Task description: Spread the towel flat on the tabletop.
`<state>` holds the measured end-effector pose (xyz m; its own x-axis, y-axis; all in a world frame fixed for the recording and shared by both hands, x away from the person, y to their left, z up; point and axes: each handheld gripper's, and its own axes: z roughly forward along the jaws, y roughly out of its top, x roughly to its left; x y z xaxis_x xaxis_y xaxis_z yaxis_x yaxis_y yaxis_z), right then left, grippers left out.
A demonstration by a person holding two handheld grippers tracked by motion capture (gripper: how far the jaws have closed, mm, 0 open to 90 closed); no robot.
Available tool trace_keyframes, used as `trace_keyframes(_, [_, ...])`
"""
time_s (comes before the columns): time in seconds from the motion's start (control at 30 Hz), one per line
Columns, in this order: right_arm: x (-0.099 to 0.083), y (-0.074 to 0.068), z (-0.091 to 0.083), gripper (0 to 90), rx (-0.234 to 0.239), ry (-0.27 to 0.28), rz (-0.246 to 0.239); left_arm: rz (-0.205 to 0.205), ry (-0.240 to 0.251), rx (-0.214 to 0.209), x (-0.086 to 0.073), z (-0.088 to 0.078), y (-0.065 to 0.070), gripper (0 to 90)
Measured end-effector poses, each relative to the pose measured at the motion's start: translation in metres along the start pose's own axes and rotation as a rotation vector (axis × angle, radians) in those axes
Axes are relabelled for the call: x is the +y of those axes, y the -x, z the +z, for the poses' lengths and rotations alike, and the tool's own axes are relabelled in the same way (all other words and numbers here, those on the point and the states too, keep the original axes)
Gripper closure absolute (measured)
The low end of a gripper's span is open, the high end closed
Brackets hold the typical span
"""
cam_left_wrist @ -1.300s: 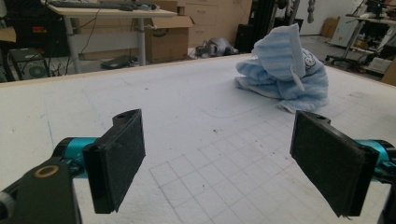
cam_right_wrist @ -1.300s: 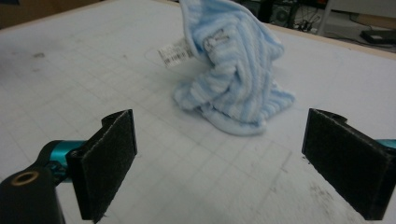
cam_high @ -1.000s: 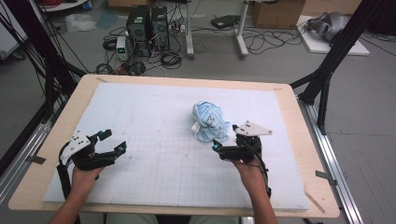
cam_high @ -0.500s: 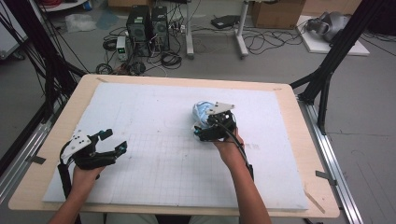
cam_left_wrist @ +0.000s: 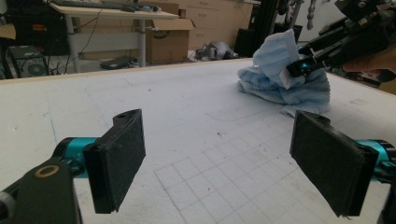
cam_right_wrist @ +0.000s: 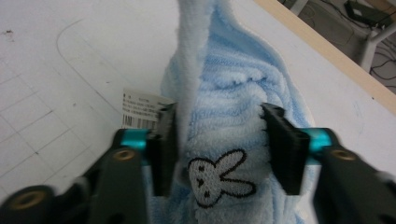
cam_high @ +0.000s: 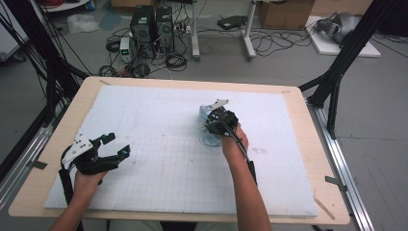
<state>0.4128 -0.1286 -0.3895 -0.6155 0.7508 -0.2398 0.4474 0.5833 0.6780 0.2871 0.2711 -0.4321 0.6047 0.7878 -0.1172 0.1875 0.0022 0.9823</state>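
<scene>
A lab or test room is shown here. A wooden bench [cam_high: 308, 159] is seen in the middle, and it is covered by a white mat [cam_high: 163, 163] marked with a grid. Black metal frame bars [cam_high: 344, 57] are set up at both sides of the bench. Behind it, two computer towers [cam_high: 154, 24] are placed on the grey floor [cam_high: 288, 62], and many black cables [cam_high: 284, 43] are spread around them. Cardboard boxes [cam_high: 286, 12] are kept at the back. In the left gripper view, a desk [cam_left_wrist: 102, 14] and wooden drawers [cam_left_wrist: 215, 21] are seen further away.
</scene>
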Motion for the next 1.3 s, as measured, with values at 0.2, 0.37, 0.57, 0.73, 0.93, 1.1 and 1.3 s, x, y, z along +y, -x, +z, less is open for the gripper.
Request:
trace_keyframes(0.2, [0.002, -0.004, -0.005, 73.8, 0.111, 0.021, 0.042, -0.007, 0.007, 0.010, 0.001, -0.001, -0.002, 18.5])
trace_keyframes(0.37, [0.015, -0.017, -0.021, 73.8, 0.262, 0.105, 0.105, -0.007, 0.011, 0.015, 0.002, -0.001, -0.003, 18.6])
trace_keyframes(0.57, [0.036, -0.039, -0.033, 72.8, 0.414, 0.168, 0.113, -0.007, 0.013, 0.021, 0.002, -0.002, -0.005, 18.7])
trace_keyframes(0.73, [0.046, -0.046, -0.025, 70.5, 0.432, 0.160, 0.122, -0.005, 0.011, 0.024, 0.002, -0.003, -0.005, 18.7])
trace_keyframes(0.93, [0.043, -0.033, -0.023, 43.5, 0.482, 0.285, 0.229, -0.010, 0.008, 0.029, 0.001, -0.005, -0.007, 18.8])
trace_keyframes(1.1, [0.030, -0.011, -0.042, 45.5, 0.308, 0.268, 0.188, -0.010, 0.011, 0.033, 0.002, -0.006, -0.007, 18.8])
trace_keyframes(1.3, [-0.005, 0.001, -0.026, 46.8, 0.246, 0.128, 0.202, -0.007, 0.008, 0.028, 0.002, -0.004, -0.005, 18.8])
